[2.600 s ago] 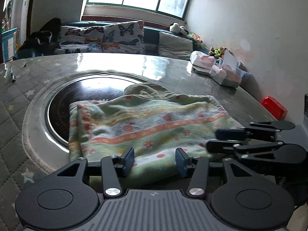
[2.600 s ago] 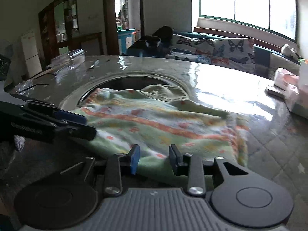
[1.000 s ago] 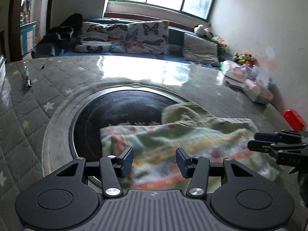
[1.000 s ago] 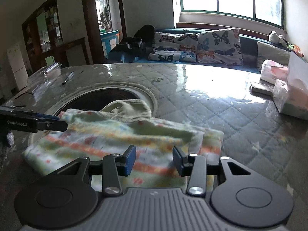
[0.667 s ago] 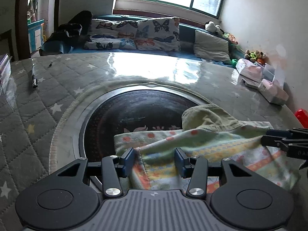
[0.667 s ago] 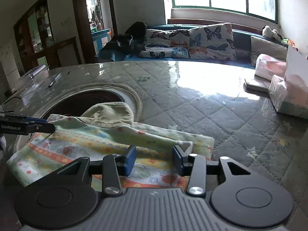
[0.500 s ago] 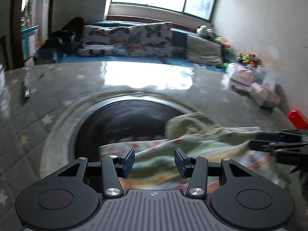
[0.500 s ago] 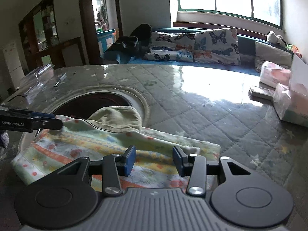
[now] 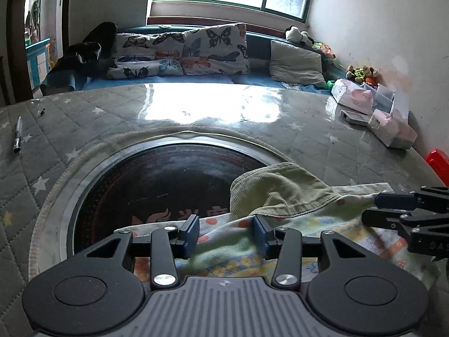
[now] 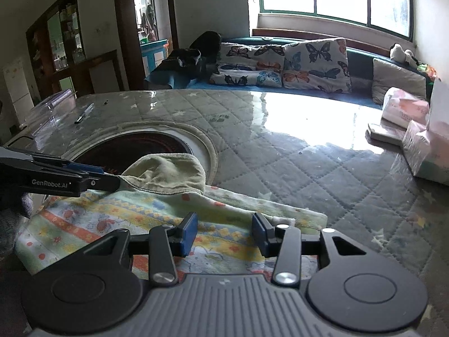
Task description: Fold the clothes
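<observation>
A small garment (image 9: 331, 224) with a pale yellow-green print of orange and blue bands lies folded on the table, partly over the dark round inset. Its plain green ribbed part (image 9: 277, 191) sticks up at the far edge. My left gripper (image 9: 226, 233) hovers over the garment's left end, jaws apart, with a ridge of cloth between the pads. My right gripper (image 10: 223, 233) sits over the right end (image 10: 280, 219); its jaws are opening, and the cloth lies flat under the gap. Each gripper shows in the other's view: right gripper (image 9: 370, 209), left gripper (image 10: 109, 177) beside the ribbed part (image 10: 168, 171).
The table has a quilted star-patterned cover (image 9: 322, 146) and a dark round inset (image 9: 157, 185) with a metal rim. A pen (image 9: 17, 137) lies far left. Tissue packs (image 9: 393, 129) and a red object (image 9: 439, 163) stand at right. A clear plastic box (image 10: 53, 106) sits back left.
The garment, spread wider earlier, now lies in a narrower folded band. My left gripper has slid along over its left end. The right gripper's jaws have widened a little.
</observation>
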